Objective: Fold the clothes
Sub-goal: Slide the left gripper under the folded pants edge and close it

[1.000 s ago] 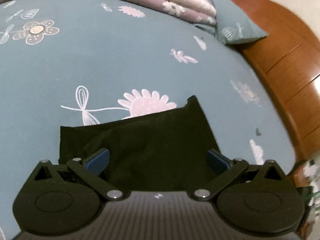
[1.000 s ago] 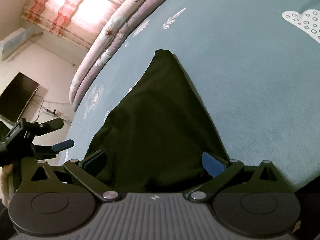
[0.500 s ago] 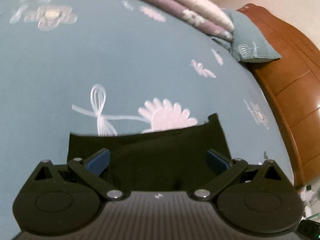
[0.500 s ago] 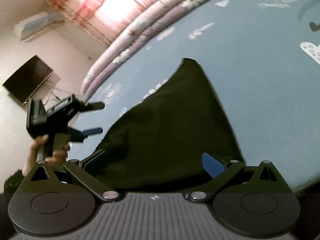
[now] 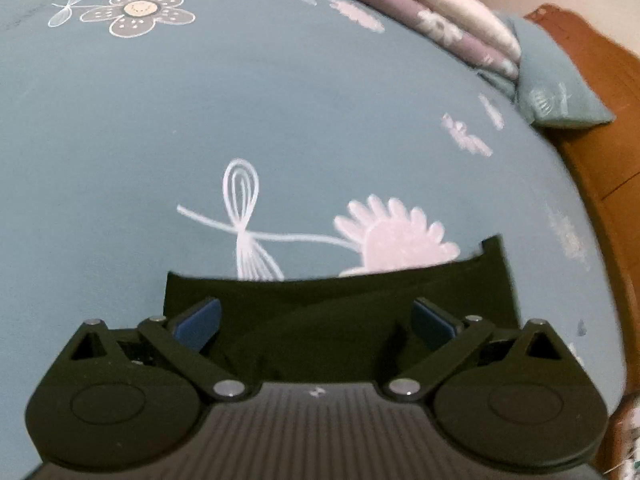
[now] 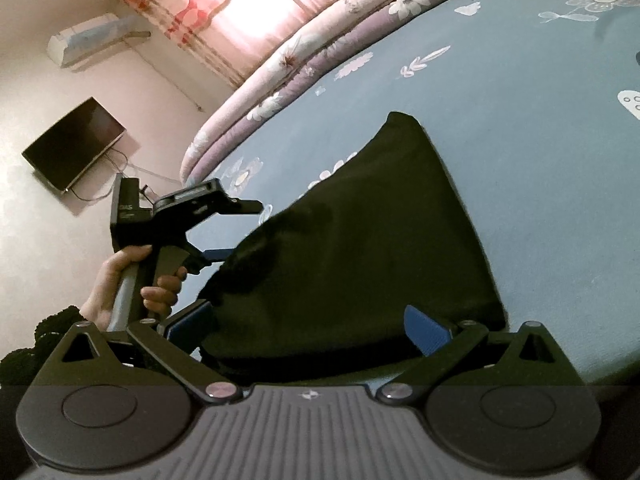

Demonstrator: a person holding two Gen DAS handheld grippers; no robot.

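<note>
Just black garment [image 6: 360, 248] on bedsheet [image 5: 280, 120]

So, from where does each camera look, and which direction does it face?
Left wrist: sits on the left hand-held gripper, facing across the blue bedsheet toward the headboard; only its open fingers show.
Right wrist: sits on the right hand-held gripper, facing the window; the person's left hand shows.
Both share the black garment.
</note>
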